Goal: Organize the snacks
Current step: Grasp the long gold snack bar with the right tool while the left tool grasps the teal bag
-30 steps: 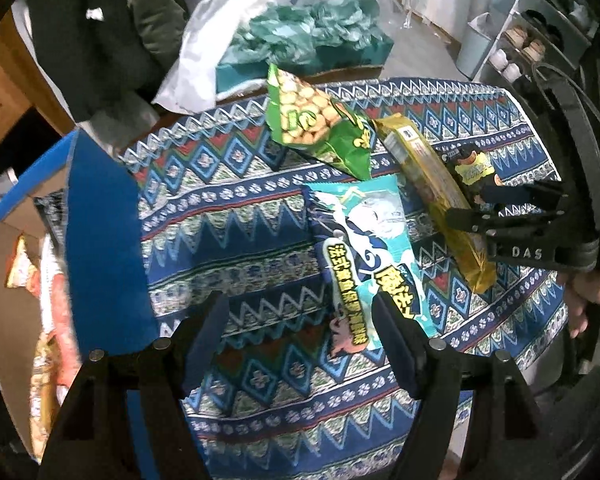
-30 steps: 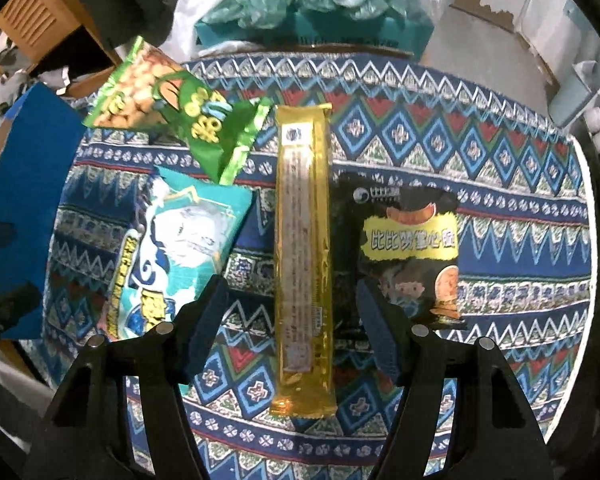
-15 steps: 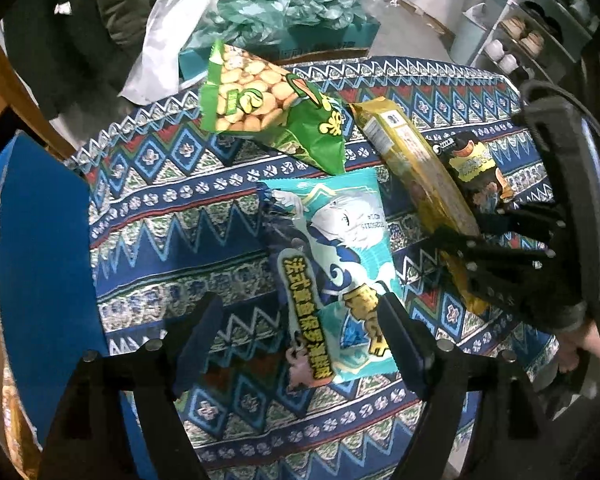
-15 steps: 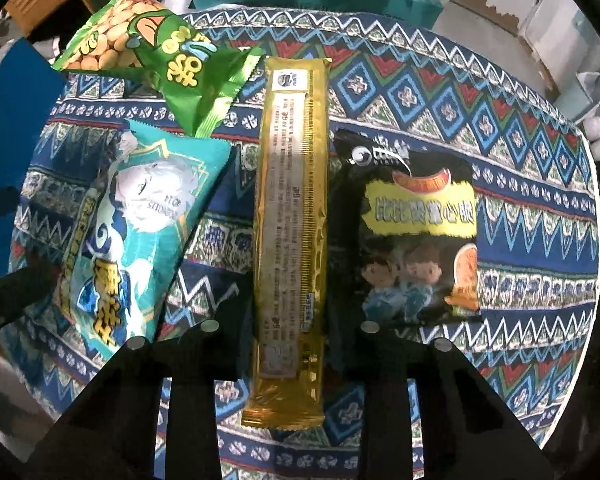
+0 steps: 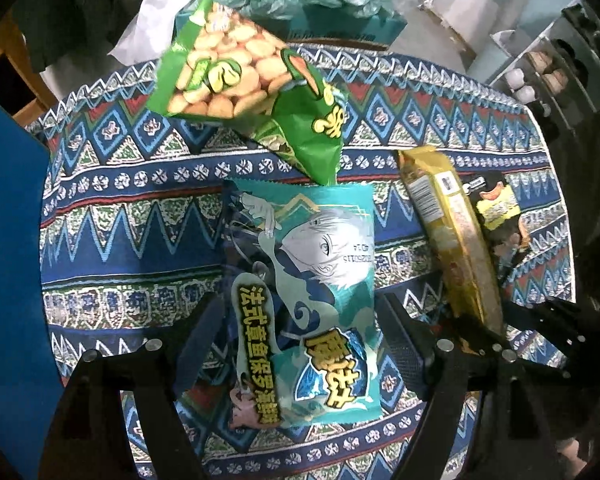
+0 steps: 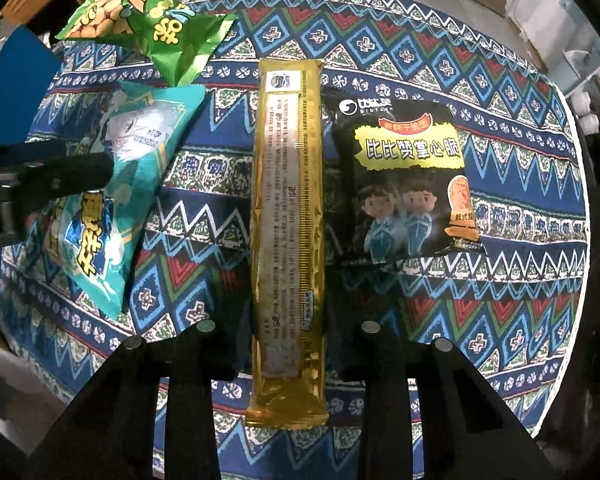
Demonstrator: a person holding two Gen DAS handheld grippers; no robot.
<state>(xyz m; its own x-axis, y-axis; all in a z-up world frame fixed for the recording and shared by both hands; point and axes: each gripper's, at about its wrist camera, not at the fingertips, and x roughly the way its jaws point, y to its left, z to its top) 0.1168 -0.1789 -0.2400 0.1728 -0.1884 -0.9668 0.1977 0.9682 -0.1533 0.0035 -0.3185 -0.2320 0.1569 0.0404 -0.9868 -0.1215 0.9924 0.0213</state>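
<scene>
- Left gripper [image 5: 300, 344] hangs released over the teal snack bag [image 5: 300, 280], fingers either side of its long axis.
- Right gripper [image 6: 286, 356] opens slightly, still pinching the gold packet [image 6: 288, 220], right of the teal snack bag.

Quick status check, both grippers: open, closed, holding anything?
Left gripper: open, jaws straddling the teal snack bag, not gripping it.
Right gripper: closed on the long gold snack pack, jaws opening slightly.
</scene>
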